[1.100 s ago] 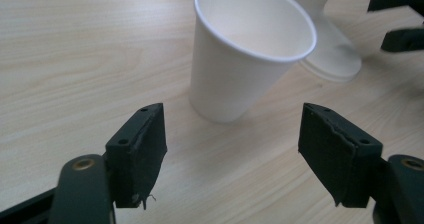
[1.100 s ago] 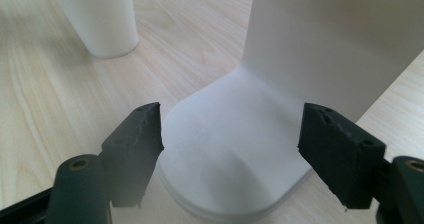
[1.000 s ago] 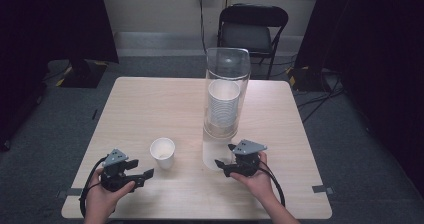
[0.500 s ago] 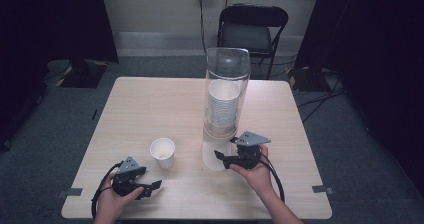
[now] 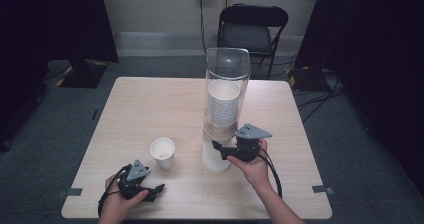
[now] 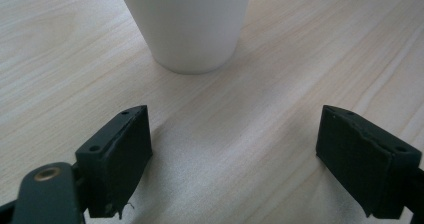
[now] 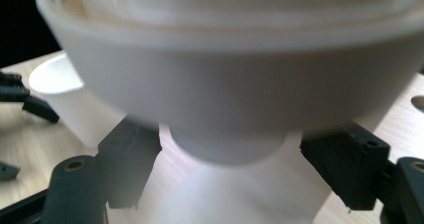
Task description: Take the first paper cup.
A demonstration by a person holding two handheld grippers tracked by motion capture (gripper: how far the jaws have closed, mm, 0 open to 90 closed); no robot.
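Note:
A tall clear dispenser tube (image 5: 227,69) holds a stack of white cups (image 5: 223,104) over a white base (image 5: 215,159). My right gripper (image 5: 219,151) is open at the tube's bottom. In the right gripper view the jaws of this gripper (image 7: 230,159) stand either side of the lowest cup's bottom (image 7: 227,146), not pressing it. A loose white cup (image 5: 163,153) stands upright to the left. My left gripper (image 5: 156,189) rests near the front edge, open. The cup's foot (image 6: 192,24) lies ahead of its empty jaws (image 6: 235,134).
The wooden table (image 5: 150,109) has bare room at its back and left. A black folding chair (image 5: 252,31) stands behind it. Cables trail on the floor at the right (image 5: 320,99). The loose cup (image 7: 65,99) and the left gripper (image 7: 20,101) appear in the right gripper view.
My left gripper has drawn back toward the front edge and a little right, away from the loose cup. My right gripper has edged up at the dispenser's bottom.

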